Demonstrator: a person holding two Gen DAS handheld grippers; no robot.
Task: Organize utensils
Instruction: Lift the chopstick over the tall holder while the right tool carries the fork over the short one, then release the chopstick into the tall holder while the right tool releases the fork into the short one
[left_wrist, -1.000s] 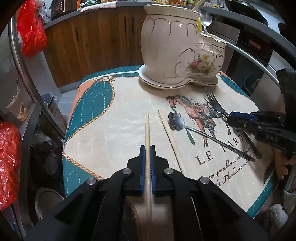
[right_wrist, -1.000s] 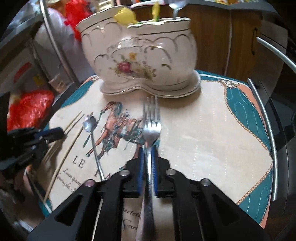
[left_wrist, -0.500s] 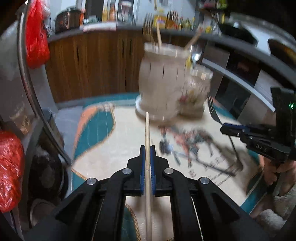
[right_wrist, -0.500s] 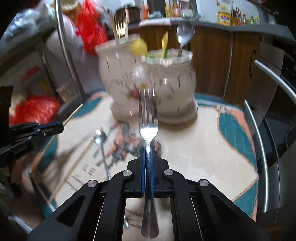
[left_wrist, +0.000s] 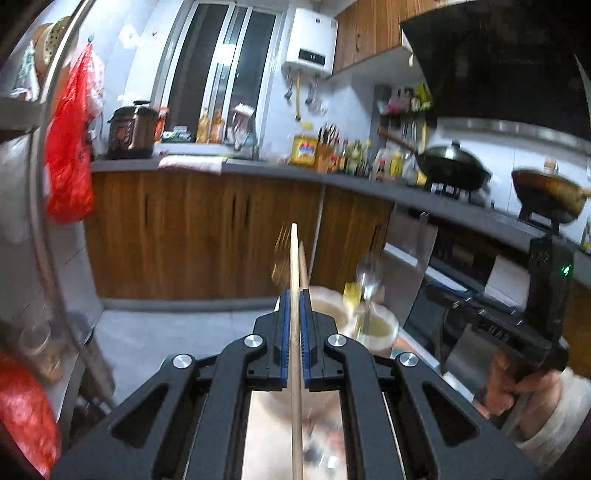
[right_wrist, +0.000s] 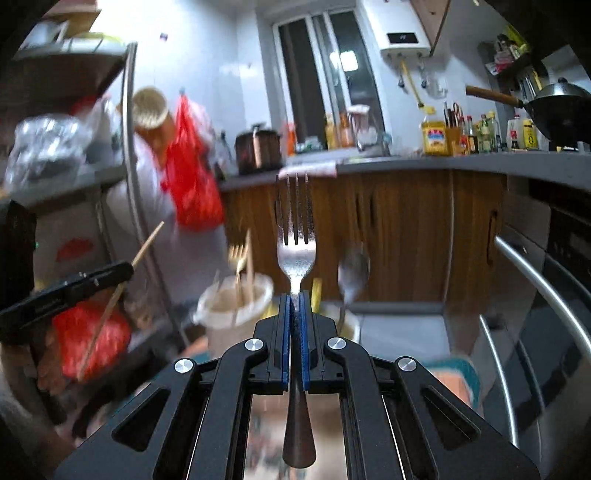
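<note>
Left gripper (left_wrist: 294, 295) pinching a wooden chopstick (left_wrist: 294, 258), right gripper (right_wrist: 294, 297) clamped on a fork (right_wrist: 295, 236), both above a blurred, seemingly ceramic utensil holder (right_wrist: 236, 306).

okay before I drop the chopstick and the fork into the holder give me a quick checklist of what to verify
1. Left gripper jaws shut on the chopstick: ok.
2. Right gripper jaws shut on the fork, tines forward: ok.
3. Both utensils lifted off the table: ok.
4. Ceramic holder in view below and ahead: ok, though blurred.
5. Free room among the utensils already standing in the holder: cannot tell.
6. The two grippers apart from each other: ok, the left one sits off to the side in the right wrist view.
</note>
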